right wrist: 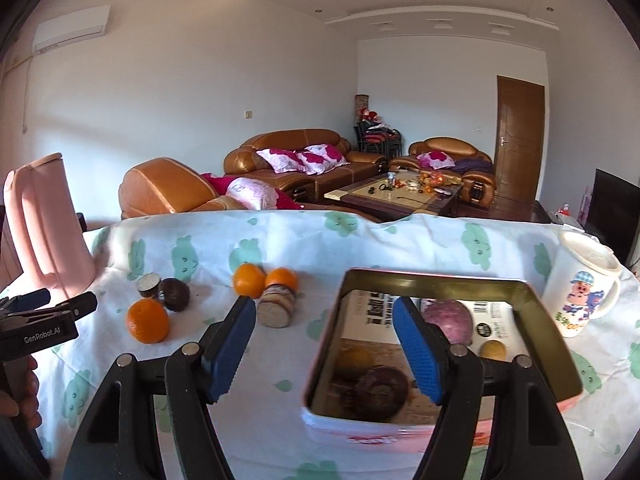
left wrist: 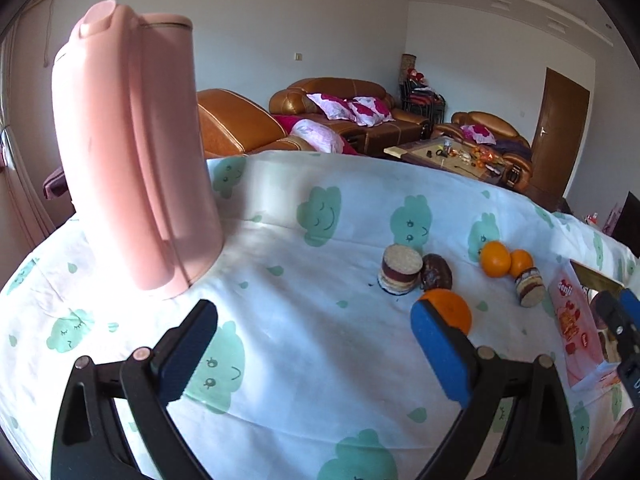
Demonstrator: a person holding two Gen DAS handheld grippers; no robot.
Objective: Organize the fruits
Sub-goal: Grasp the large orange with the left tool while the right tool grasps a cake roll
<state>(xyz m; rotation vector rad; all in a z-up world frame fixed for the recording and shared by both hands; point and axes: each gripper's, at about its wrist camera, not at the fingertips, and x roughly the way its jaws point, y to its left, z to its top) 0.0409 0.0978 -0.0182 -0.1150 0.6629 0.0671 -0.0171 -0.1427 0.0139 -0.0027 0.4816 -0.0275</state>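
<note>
The main risk is lying on the cloth-covered worktop (right wrist: pixel 400 236): the three oranges, the nearest one (right wrist: pixel 147 321) beside a dark fruit (right wrist: pixel 174 294), are sitting loose, and an off-centre pinch could be sending one rolling or dragging the cloth. The tin box (right wrist: pixel 440 280) is already holding some pieces. The right tool (right wrist: pixel 324 344) is standing wide and gripping nothing; the left tool (left wrist: pixel 316 356) is gaping too, empty, its right finger in line with the near orange (left wrist: pixel 452 312).

Three oranges (right wrist: pixel 147 321), one tin (right wrist: pixel 532 292), one mug (right wrist: pixel 580 292), one jug (right wrist: pixel 44 224).

I see a table (right wrist: pixel 400 236) under a cloud-print cloth — on it a pink kettle (left wrist: pixel 132 152), three oranges (right wrist: pixel 147 321), round cakes (left wrist: pixel 401 269), a tin (right wrist: pixel 552 344), a mug (right wrist: pixel 580 292).
</note>
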